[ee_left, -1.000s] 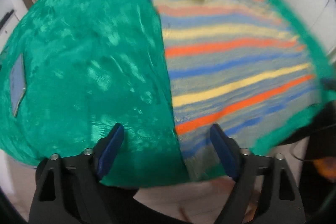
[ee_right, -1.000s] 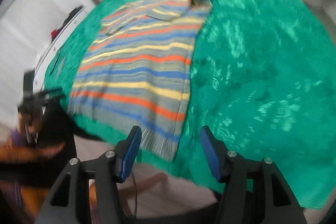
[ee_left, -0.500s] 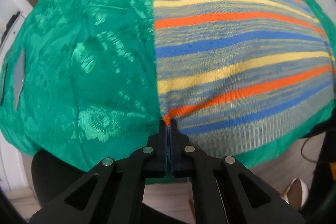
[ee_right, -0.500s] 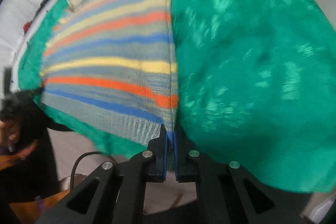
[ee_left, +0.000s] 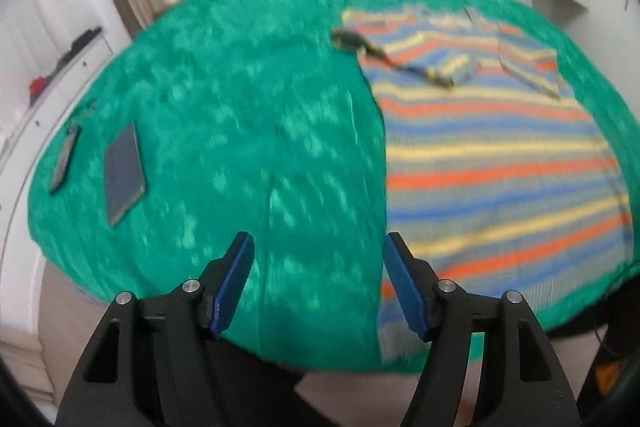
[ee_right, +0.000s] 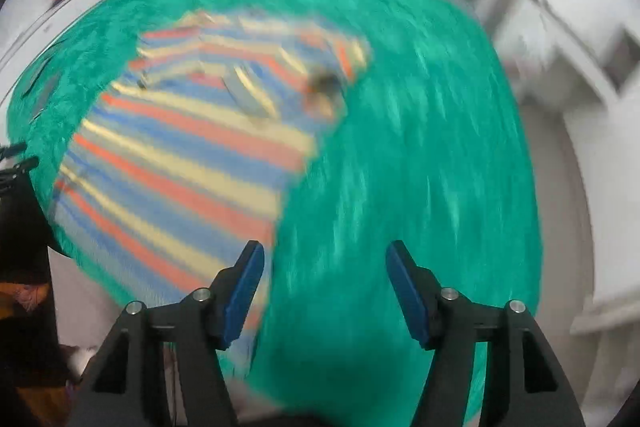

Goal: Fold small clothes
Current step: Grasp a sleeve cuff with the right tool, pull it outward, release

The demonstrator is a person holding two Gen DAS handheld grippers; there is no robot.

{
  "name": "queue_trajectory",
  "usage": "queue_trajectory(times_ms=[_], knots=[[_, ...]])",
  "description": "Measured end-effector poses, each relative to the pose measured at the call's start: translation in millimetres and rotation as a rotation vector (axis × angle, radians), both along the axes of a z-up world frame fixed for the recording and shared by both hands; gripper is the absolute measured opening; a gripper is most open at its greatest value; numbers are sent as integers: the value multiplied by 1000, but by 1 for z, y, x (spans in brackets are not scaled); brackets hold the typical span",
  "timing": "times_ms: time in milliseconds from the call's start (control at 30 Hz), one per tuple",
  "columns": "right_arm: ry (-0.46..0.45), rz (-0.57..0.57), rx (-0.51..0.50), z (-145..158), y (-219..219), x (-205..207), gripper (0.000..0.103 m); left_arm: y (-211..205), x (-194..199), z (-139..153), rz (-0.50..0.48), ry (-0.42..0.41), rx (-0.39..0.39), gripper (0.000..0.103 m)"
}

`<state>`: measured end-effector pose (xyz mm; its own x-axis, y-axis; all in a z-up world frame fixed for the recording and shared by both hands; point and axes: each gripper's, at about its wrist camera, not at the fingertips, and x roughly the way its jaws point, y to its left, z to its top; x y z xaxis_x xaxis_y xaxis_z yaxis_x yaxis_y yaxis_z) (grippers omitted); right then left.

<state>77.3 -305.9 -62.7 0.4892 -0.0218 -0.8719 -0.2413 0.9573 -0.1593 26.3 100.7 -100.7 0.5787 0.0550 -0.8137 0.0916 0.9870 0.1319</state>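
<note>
Left wrist view showed both grippers, left gripper [ee_left: 318, 283] and right gripper [ee_right: 324, 291], newly spread, releasing the striped sweater [ee_left: 500, 163]; hem looked straightened, fold pending.

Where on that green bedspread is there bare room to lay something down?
The widest bare stretch of the green bedspread lies between the two flat dark devices near its left edge and the striped sweater. Another bare stretch lies right of the sweater in the right wrist view. The sweater's side is taken.

No readable text

Neither view shows any legible lettering, label, brand, number or sign; both are blurred.
</note>
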Motion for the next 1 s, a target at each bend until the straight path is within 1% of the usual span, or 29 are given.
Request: queue_trajectory(times_ms=[33, 100, 167, 200, 267, 300, 333, 367, 400, 433, 500, 567, 600, 667, 700, 767, 800, 833, 900, 967, 1000], knots=[[-11, 69, -3, 1, 17, 24, 64, -1, 8, 0, 8, -4, 1, 70], [-18, 180, 14, -12, 46, 66, 64, -10, 9, 3, 12, -12, -11, 70], [-9, 263, 24, -41, 75, 110, 63, -12, 9, 4, 0, -18, -9, 72], [11, 293, 17, -64, 89, 135, 63, -15, 6, 6, -6, -22, 5, 73], [61, 281, 28, -98, 99, 162, 62, -15, -1, 3, -12, -33, 48, 80], [86, 258, 46, -114, 100, 176, 62, -15, -4, 2, -16, -32, 68, 80], [88, 234, 89, -124, 96, 185, 57, -13, -6, -1, -18, -25, 88, 80], [63, 197, 140, -125, 88, 191, 31, -12, -6, -3, -17, -17, 104, 80], [51, 161, 161, -120, 81, 196, 13, -10, -6, -6, -15, -8, 119, 80], [46, 117, 212, -112, 66, 199, 4, -7, -5, -9, -10, 5, 126, 80], [-22, 39, 230, -90, 33, 197, 4, -4, -2, -14, -5, 27, 107, 80], [-86, -64, 239, -68, -16, 192, 4, -4, 3, -15, -4, 36, 85, 80], [-114, -153, 260, -58, -56, 188, 4, -7, 6, -14, -7, 37, 77, 80], [-146, -290, 284, -46, -111, 177, 4, -15, 9, -11, -19, 26, 75, 80], [-159, -374, 291, -45, -143, 168, 4, -21, 10, -8, -33, 14, 75, 80], [-156, -526, 308, -52, -195, 149, 4, -32, 12, -4, -62, 4, 76, 80], [-133, -600, 323, -63, -221, 140, 4, -40, 14, -2, -85, 2, 80, 80], [-115, -631, 337, -70, -233, 135, 2, -46, 16, 0, -103, 2, 87, 80], [-62, -685, 374, -89, -249, 126, 2, -59, 21, 5, -136, -5, 119, 80], [-45, -703, 413, -97, -253, 120, 2, -67, 24, 10, -161, -19, 146, 80], [-39, -698, 416, -100, -252, 117, 2, -69, 26, 12, -170, -23, 151, 80]])
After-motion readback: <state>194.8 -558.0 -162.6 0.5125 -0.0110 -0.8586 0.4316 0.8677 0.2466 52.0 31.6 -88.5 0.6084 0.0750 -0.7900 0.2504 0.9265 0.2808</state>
